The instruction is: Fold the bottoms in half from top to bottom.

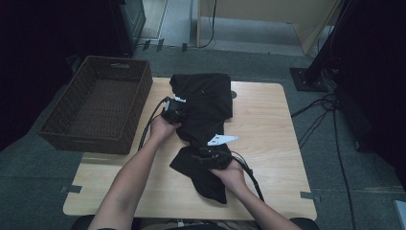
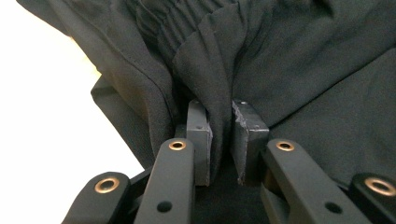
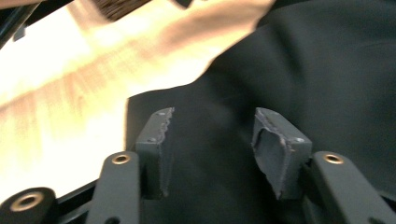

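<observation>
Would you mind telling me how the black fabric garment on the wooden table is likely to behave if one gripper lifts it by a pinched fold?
The black fabric garment would probably drape limply: it lies in soft folds and gathers into pleats between the left gripper. It seems light, since a thin pinched ridge holds its shape. It may slide rather than tip on the smooth wooden table.

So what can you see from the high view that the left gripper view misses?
From above: the wicker basket beside the table, both forearms, and the right gripper over the near end of the black garment.

Up close from the left gripper: its pads pinching a gathered fold of cloth, which the high view is too far off to show.

Both show the black garment lying on the pale wooden table.
</observation>
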